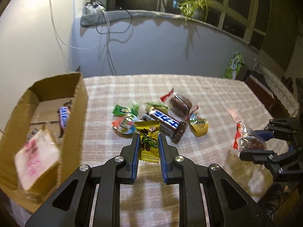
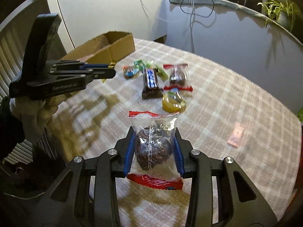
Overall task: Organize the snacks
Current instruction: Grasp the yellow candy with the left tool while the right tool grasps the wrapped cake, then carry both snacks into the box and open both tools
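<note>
My left gripper (image 1: 149, 139) is shut on a yellow candy (image 1: 148, 140) with green print, held just above the checked tablecloth. My right gripper (image 2: 154, 132) is shut on a clear packet with red ends (image 2: 154, 147) that holds a dark brown cake. That packet (image 1: 246, 139) shows at the right of the left wrist view too. Several snacks lie in a loose pile: a brown chocolate bar (image 1: 167, 123), a second cake packet (image 1: 180, 104), green candies (image 1: 124, 110) and a yellow jelly cup (image 1: 198, 125). An open cardboard box (image 1: 75, 102) stands at the left with snacks inside.
The table (image 2: 236, 87) carries a pink checked cloth. A small pink wrapper (image 2: 236, 135) lies alone near its right edge. A pink-and-white packet (image 1: 37, 158) rests in the box's near end. A green box (image 1: 233, 66) and a wall stand behind the table.
</note>
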A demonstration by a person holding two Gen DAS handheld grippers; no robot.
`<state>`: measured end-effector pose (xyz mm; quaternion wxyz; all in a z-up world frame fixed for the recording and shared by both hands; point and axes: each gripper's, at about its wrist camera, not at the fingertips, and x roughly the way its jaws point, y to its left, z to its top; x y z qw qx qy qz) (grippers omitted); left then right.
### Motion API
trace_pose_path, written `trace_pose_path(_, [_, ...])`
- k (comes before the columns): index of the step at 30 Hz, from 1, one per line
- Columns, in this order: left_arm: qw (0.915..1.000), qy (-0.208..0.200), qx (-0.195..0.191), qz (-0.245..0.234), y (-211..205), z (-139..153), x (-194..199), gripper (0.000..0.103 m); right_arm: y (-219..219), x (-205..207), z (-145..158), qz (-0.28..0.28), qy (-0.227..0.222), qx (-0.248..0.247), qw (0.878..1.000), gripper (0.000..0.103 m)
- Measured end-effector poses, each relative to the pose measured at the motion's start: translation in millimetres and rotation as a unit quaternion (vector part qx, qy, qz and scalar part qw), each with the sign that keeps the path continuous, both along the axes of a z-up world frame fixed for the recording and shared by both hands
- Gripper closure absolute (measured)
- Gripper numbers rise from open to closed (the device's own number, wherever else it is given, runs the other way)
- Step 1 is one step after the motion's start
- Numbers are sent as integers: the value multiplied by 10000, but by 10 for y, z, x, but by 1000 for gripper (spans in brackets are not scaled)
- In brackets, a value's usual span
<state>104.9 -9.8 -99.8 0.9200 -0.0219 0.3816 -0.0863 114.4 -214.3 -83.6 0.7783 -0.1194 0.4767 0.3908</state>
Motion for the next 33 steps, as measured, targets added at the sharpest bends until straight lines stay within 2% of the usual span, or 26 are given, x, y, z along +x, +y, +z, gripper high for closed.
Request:
trace_pose_path(13, [9977,-373,-131,549,631,281,-402,85,510,157,357,-11,-179,288,9994,65])
trace_pose_path(21, [9942,-408,-95,989,1069,286,-577,85,1042,147,479,231,-226,420,9986,65])
trace_pose_path(33, [9884,-429,-172,1447,1617,231,-723,85,1915,-8,481,826,-272,425,9953,65])
